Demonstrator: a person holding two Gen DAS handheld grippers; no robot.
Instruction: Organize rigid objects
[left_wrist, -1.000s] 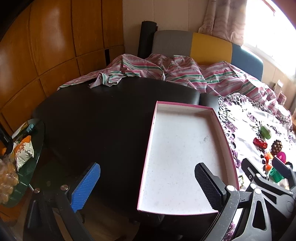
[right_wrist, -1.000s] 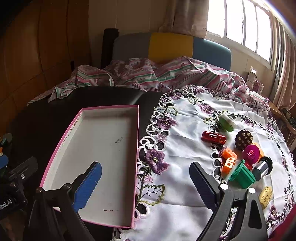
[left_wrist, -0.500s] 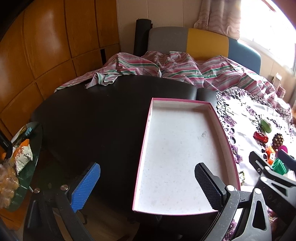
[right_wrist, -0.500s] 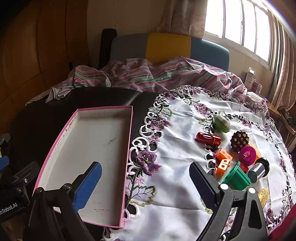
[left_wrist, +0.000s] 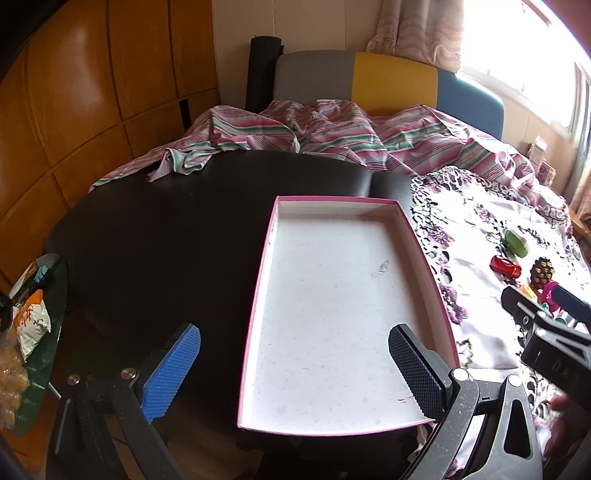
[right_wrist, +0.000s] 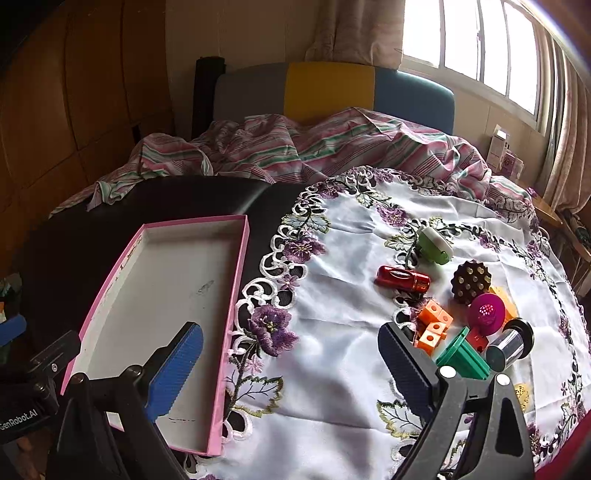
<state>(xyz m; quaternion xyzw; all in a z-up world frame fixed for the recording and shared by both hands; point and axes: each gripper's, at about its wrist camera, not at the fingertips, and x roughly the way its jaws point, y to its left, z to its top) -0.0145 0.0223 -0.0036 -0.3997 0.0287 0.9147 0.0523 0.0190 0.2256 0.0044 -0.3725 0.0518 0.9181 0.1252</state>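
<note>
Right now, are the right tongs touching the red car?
Apart. The right wrist view shows bare white cloth between the open right tongs and the red car.

A tray (right_wrist: 236, 280) lies on the table (left_wrist: 166, 236), left of a cloth (right_wrist: 343, 332). Toys sit on the cloth's right part: a cylinder (right_wrist: 402, 277) left, a block (right_wrist: 434, 323) nearer. A blanket (right_wrist: 295, 147) lies far behind.

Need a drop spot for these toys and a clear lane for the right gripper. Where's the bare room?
The pink-rimmed tray is bare inside. The white cloth is free between the tray's right rim and the red cylinder. Crowded: the orange blocks, green piece, magenta disc and silver cylinder bunch by the right gripper, whose jaws stand open.
</note>
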